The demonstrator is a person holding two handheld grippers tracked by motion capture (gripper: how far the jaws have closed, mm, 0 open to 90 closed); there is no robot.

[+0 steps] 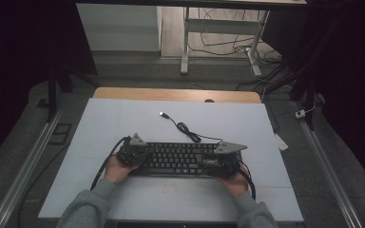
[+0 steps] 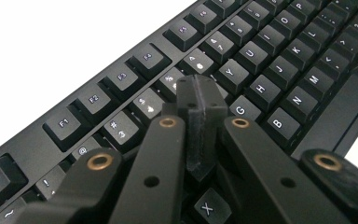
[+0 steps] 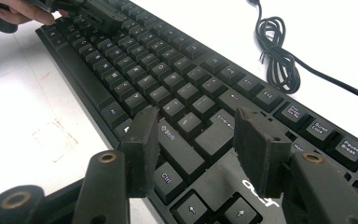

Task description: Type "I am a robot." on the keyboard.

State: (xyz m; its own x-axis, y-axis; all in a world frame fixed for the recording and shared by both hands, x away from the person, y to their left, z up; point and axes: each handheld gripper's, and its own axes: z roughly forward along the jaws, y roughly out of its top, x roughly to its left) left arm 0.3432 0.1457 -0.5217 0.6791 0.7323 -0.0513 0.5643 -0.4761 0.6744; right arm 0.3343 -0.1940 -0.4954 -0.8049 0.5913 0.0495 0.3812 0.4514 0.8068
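The black keyboard point(image 1: 178, 158) lay lengthwise across the white table point(image 1: 123, 118). The left gripper point(image 2: 200, 109), jaws fully together, stood over its left keys; the right gripper point(image 3: 200, 140), gaping and empty, hovered above its right end.

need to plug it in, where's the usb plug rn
In the high view the usb plug lies on the white table, beyond the keyboard.

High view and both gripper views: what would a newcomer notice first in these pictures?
First, the black keyboard lying in the middle of the white table, its cable coiled behind it. Next, the two grippers at its ends: the left gripper has its jaws shut together over the number and letter keys, while the right gripper holds its jaws apart above the Shift and Enter keys.
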